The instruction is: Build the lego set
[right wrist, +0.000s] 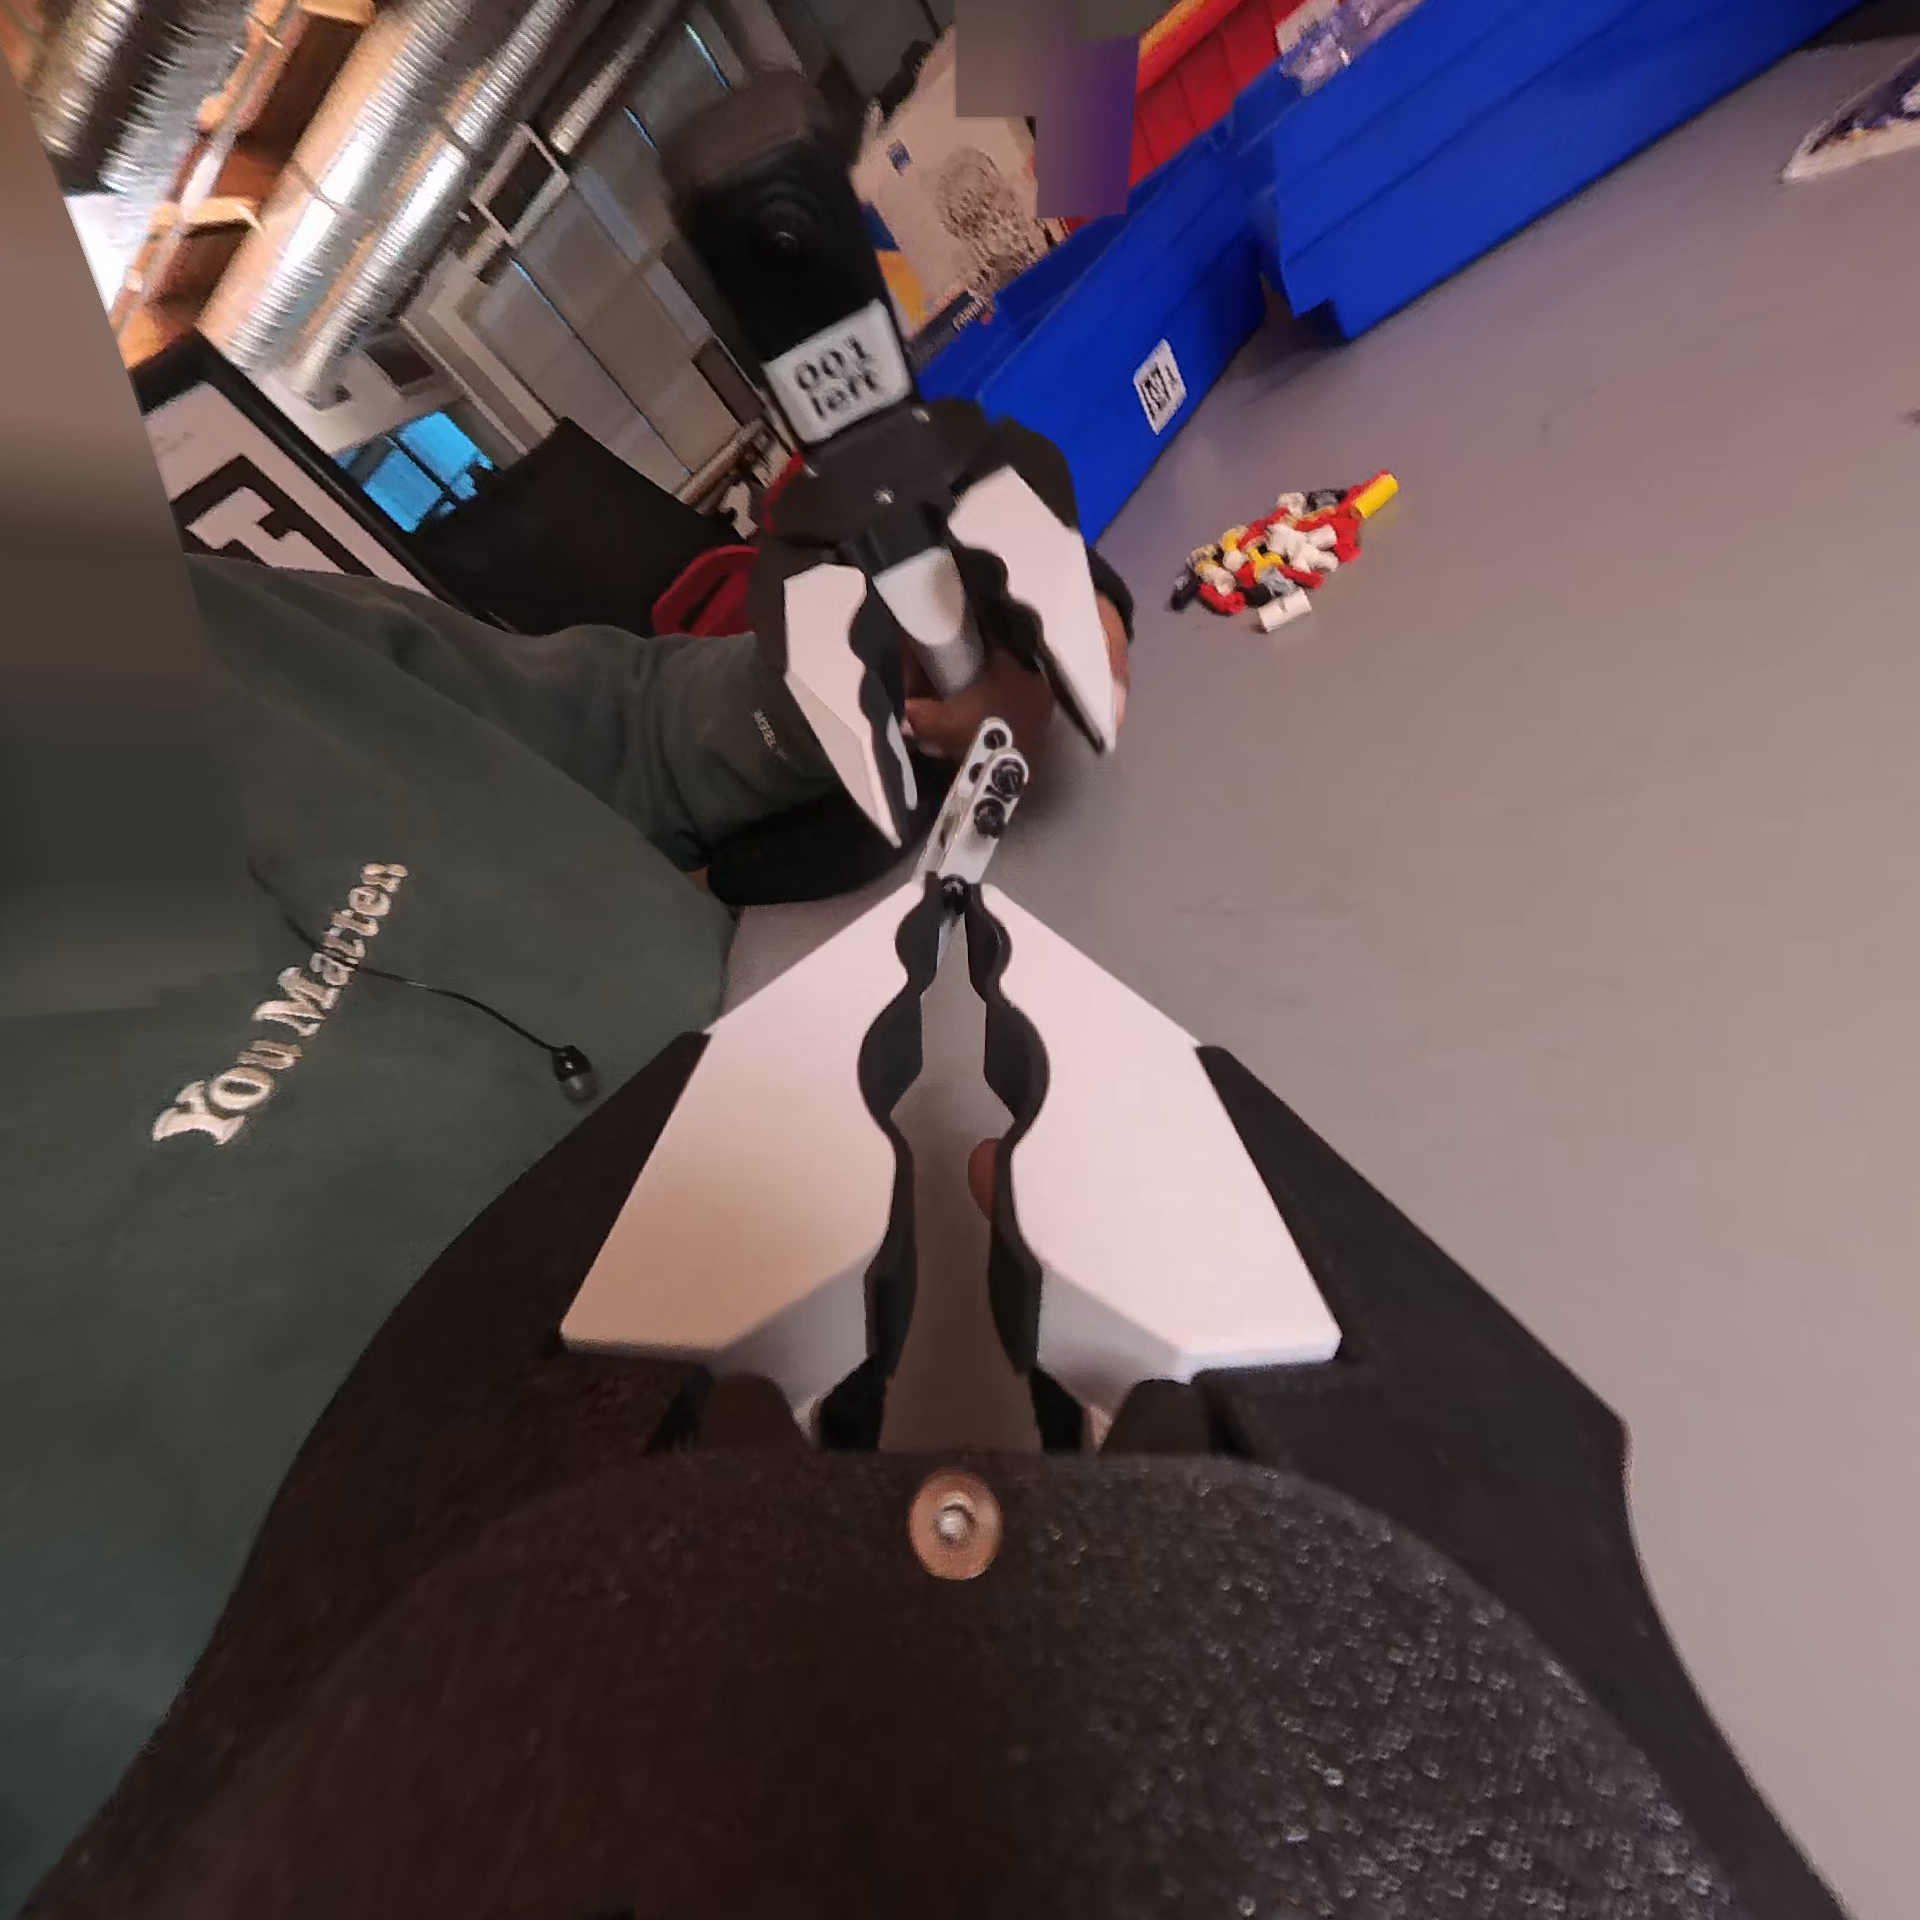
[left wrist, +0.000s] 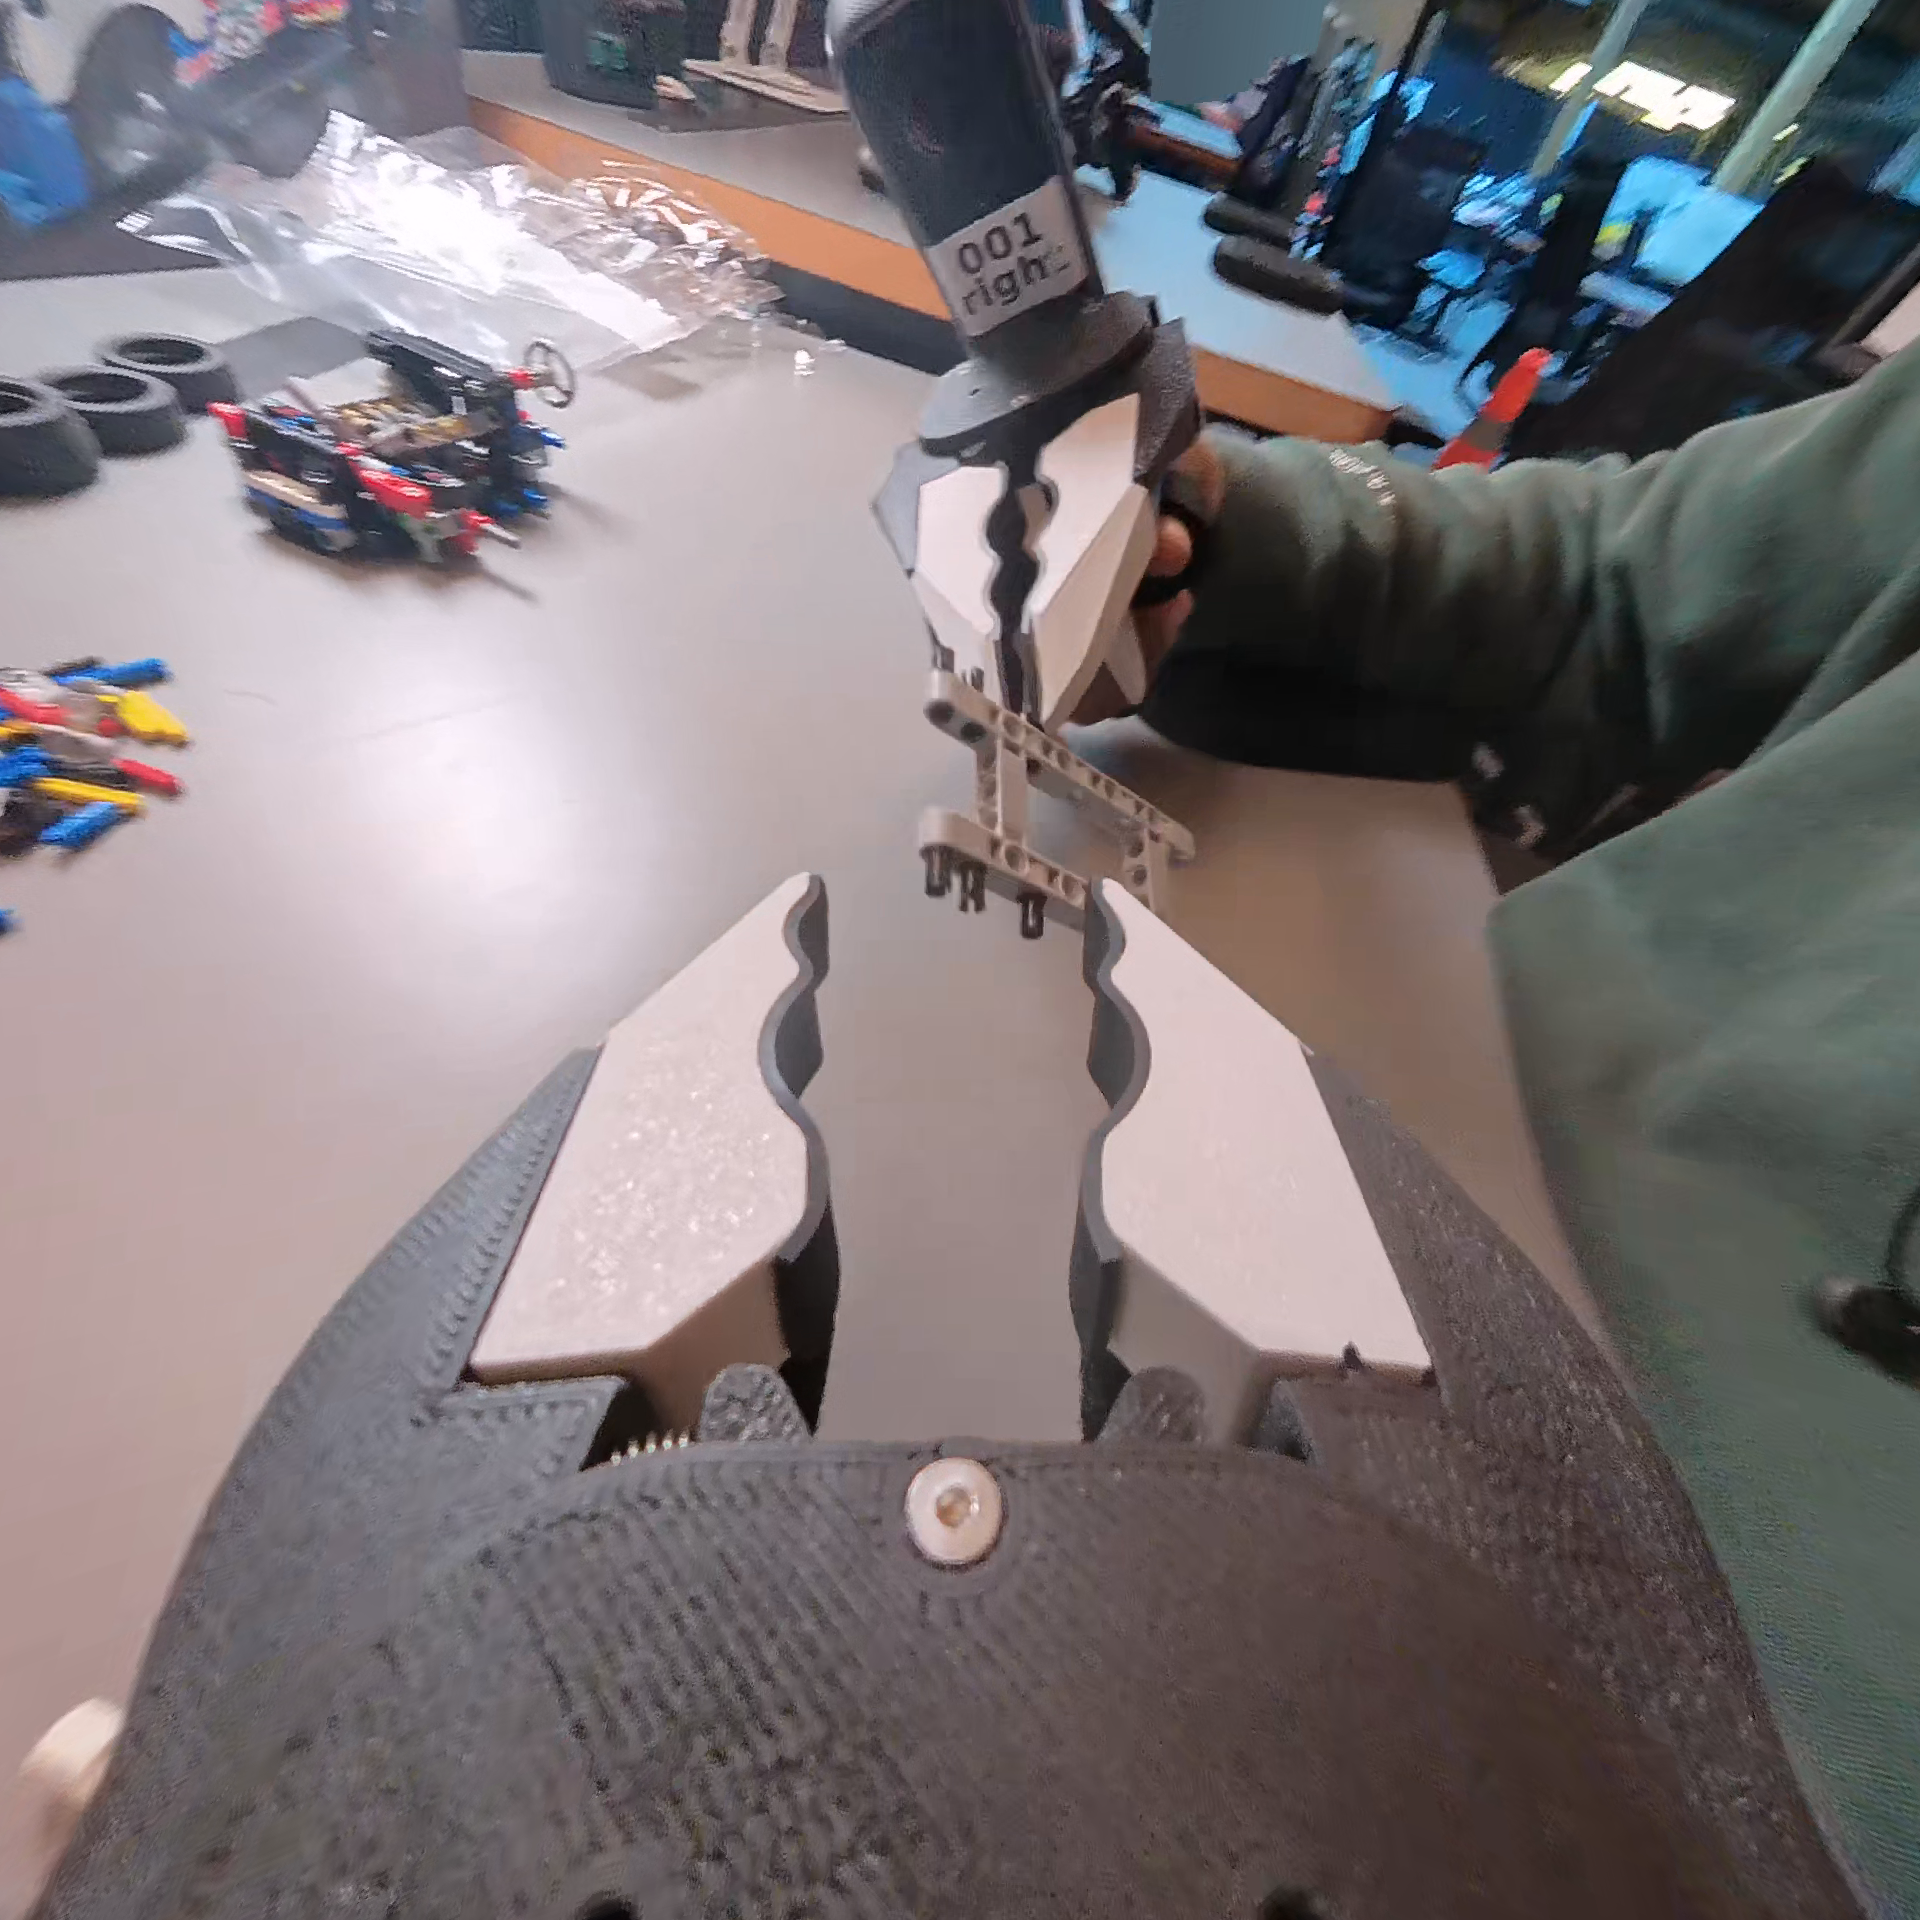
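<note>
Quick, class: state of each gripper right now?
Left gripper: open, empty, near the grey beam assembly.
Right gripper: shut on the grey beam assembly, held above the table.

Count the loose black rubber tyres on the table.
3, in a row at the far left edge of the grey table: nearest, middle, farthest. More may lie beyond the frame.

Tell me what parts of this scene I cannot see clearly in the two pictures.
- Left wrist view: the grey beam assembly has its top end hidden inside the right tongs.
- Left wrist view: the loose brick pile is cut by the left edge and blurred.
- Right wrist view: the small brick pile is too small to sort.
</note>
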